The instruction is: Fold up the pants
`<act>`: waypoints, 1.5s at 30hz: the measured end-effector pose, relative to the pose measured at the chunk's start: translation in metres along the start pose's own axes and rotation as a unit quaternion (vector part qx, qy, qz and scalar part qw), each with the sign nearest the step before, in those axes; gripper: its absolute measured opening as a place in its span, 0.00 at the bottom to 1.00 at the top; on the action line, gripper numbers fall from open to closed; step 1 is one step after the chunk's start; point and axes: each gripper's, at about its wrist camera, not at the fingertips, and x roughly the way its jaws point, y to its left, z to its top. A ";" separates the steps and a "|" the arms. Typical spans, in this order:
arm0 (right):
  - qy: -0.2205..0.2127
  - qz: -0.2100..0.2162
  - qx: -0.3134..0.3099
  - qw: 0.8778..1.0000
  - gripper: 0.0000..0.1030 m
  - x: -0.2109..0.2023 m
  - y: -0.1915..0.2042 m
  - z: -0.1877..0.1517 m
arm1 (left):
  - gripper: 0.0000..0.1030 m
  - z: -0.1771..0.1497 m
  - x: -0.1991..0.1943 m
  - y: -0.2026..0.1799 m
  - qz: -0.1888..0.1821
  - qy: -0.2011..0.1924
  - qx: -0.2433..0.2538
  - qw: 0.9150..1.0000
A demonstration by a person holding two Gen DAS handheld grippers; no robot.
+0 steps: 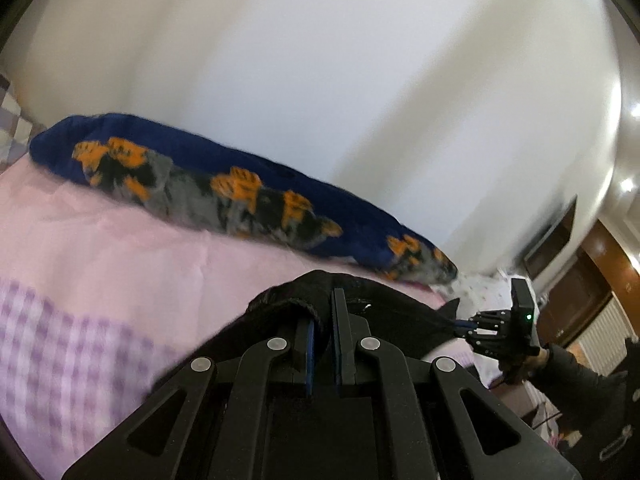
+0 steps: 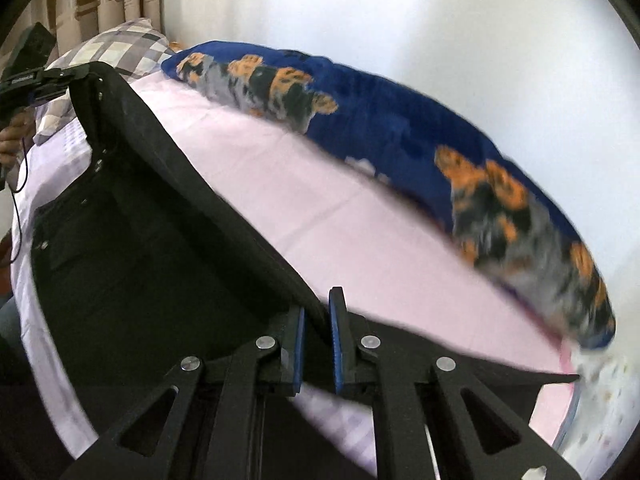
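White wall (image 1: 320, 60) rises behind a bed with a pink sheet (image 1: 120, 240) and a rolled blue blanket (image 1: 224, 184) printed with orange paws. Black pants (image 2: 132, 248) hang stretched above the sheet, the waistband taut between both tools. Left gripper (image 1: 322, 320) is clamped narrow on one corner; right gripper (image 2: 318, 320) pinches the other edge. A checked pillow (image 2: 116, 50) lies by the headboard.

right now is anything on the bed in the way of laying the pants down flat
Nothing visible is. Both tongs, left and right, are shut on the black pants, held over open pink sheet. The blue blanket lies along the far edge by the wall and the pillow at the head, both apart from the pants.
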 end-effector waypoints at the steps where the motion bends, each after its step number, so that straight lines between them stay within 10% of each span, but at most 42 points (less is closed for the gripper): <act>1: 0.003 0.002 0.009 1.000 0.08 -0.005 0.000 -0.010 | 0.07 -0.009 -0.007 -0.004 -0.003 0.007 0.000 1.000; 19: 0.061 0.013 0.084 0.995 0.10 0.023 0.057 -0.107 | 0.14 -0.161 -0.017 0.012 0.103 0.180 0.006 0.978; 29: 0.031 0.009 0.175 0.984 0.39 -0.006 0.061 -0.129 | 0.48 -0.161 -0.046 0.008 0.147 0.166 -0.037 0.974; 38: -0.011 0.103 0.339 0.935 0.40 -0.023 0.060 -0.171 | 0.48 -0.179 -0.059 0.003 0.046 0.126 -0.193 0.972; 45: -0.029 0.120 0.378 0.918 0.41 -0.021 0.066 -0.177 | 0.48 -0.185 -0.029 0.013 0.059 0.115 -0.264 0.956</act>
